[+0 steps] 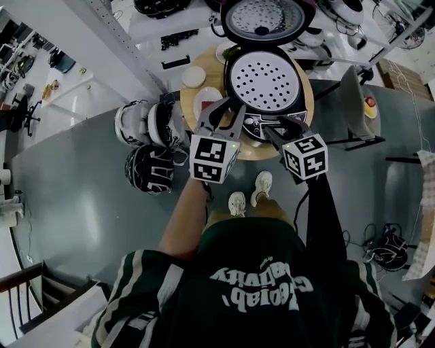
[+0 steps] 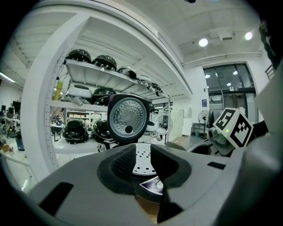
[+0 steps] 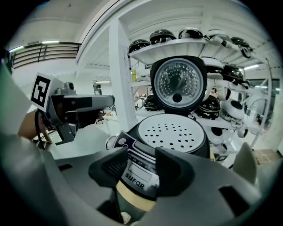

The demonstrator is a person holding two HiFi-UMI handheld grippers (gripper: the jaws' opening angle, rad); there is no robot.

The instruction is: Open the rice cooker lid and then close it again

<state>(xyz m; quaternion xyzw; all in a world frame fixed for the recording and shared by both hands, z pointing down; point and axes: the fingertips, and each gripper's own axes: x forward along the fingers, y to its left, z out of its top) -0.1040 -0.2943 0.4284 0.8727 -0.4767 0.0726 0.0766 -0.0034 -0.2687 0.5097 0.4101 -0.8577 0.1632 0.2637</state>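
The rice cooker (image 1: 265,85) sits on the round table (image 1: 255,151) with its lid (image 1: 262,18) raised upright, while the left gripper (image 1: 233,106) hovers at its front with jaws apart and empty, and the right gripper (image 1: 284,126) holds its jaws released, framing the control panel (image 3: 138,173).

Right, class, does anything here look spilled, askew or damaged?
Nothing stands out. The rice cooker sits upright on the round table, its lid raised and the perforated tray seated evenly in the pot. No spill or damage shows.
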